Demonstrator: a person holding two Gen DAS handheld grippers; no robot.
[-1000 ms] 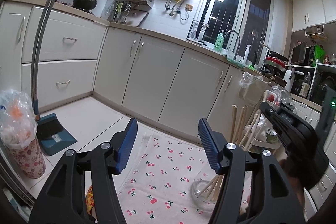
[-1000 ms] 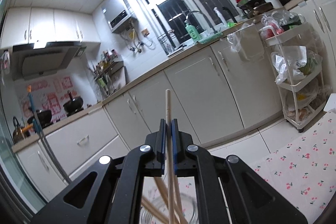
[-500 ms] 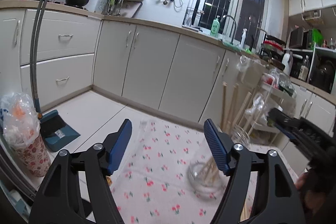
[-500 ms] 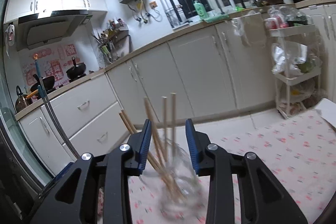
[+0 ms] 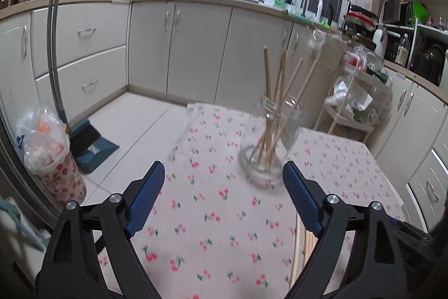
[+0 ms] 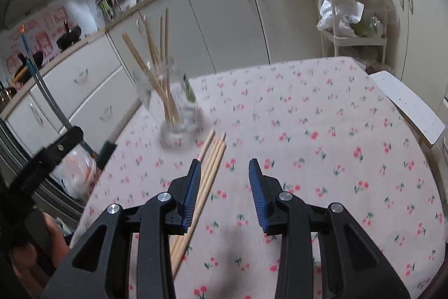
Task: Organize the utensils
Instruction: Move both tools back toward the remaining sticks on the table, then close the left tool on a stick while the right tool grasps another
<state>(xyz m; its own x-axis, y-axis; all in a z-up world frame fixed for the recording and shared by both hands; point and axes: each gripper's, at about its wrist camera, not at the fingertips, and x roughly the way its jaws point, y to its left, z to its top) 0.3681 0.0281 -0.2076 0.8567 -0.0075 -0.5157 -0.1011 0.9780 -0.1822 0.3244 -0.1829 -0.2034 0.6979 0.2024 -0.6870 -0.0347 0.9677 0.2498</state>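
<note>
A clear glass jar (image 5: 267, 150) stands on the cherry-print tablecloth (image 5: 218, 231) with several wooden chopsticks (image 5: 275, 91) leaning in it. My left gripper (image 5: 222, 173) hovers just short of the jar, its jaws opening wide with nothing between them. In the right wrist view the same jar (image 6: 182, 119) is at the left. Several loose chopsticks (image 6: 211, 161) lie on the cloth in front of it. My right gripper (image 6: 224, 168) hangs open and empty above the cloth, its left finger over those loose chopsticks. The loose chopsticks (image 5: 301, 251) also show behind my left gripper's right finger.
The table's left edge drops to a tiled floor with a bagged bin (image 5: 50, 159) and a dustpan (image 5: 92, 147). A white rack (image 5: 350, 108) with bags stands beyond the far edge. A white seat (image 6: 406, 105) sits at the table's right. A hand (image 6: 42, 245) holds the left gripper.
My right gripper opened and let go of a chopstick, which now stands in the jar, then drew back and tipped down over the table. My left gripper widened and tilted down.
</note>
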